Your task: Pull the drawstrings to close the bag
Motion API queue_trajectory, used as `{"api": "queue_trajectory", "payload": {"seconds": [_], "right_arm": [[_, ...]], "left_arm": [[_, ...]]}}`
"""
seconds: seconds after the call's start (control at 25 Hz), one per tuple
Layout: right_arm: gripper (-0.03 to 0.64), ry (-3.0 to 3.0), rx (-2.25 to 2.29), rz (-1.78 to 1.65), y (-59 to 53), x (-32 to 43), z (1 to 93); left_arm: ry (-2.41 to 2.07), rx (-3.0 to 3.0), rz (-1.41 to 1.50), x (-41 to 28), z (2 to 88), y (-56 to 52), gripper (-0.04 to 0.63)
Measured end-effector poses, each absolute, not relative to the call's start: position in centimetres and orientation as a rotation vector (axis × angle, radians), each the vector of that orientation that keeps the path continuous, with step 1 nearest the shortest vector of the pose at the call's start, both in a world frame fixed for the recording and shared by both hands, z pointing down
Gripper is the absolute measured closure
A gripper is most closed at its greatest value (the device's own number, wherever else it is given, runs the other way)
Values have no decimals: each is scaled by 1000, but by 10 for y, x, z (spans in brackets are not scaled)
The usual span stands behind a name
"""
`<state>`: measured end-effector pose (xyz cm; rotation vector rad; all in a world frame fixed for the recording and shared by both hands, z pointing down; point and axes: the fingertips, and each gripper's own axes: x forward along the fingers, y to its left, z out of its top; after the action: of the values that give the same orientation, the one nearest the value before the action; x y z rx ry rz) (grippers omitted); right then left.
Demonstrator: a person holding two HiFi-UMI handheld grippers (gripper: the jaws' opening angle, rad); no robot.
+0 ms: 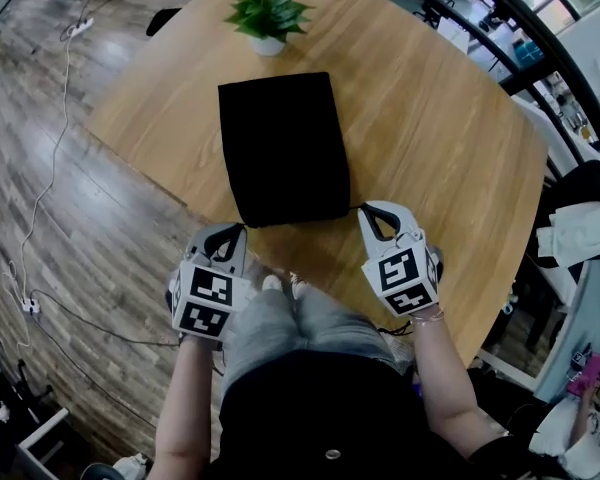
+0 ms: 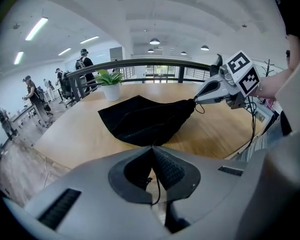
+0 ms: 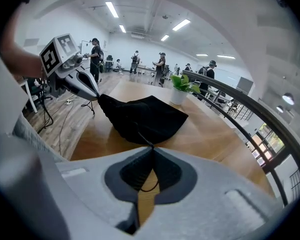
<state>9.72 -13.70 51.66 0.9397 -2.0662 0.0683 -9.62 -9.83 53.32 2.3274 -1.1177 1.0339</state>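
While the black drawstring bag [image 1: 283,148] lies on the wooden table [image 1: 450,138] at the centre of the head view, its mouth end is turned toward the lower edge of the frame, close to the table's near edge. The left gripper [image 1: 242,226] is recorded at the lower left corner of the mouth and the right gripper [image 1: 365,208] at the lower right corner.

In the left gripper view, the jaws are seen pressed together on the left drawstring [image 2: 156,186], a thin black cord whose slack hangs below the pads. In the right gripper view, the jaws are likewise closed on the right drawstring [image 3: 143,139], which runs up to the bag. In both gripper views the fabric at the mouth is drawn to a point at the opposite gripper's tips.

A potted plant [image 1: 268,13] in a white pot is noted at upper centre, just beyond the bag's far end and apart from it.
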Motion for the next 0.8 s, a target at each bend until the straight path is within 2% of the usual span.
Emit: {"api": "queue_trajectory", "payload": {"seconds": [0.8], "right_arm": [[617,-2173,1130,111,-133,101,464]], "left_arm": [[-1265,2427,991,-114,475,-104,578]]}}
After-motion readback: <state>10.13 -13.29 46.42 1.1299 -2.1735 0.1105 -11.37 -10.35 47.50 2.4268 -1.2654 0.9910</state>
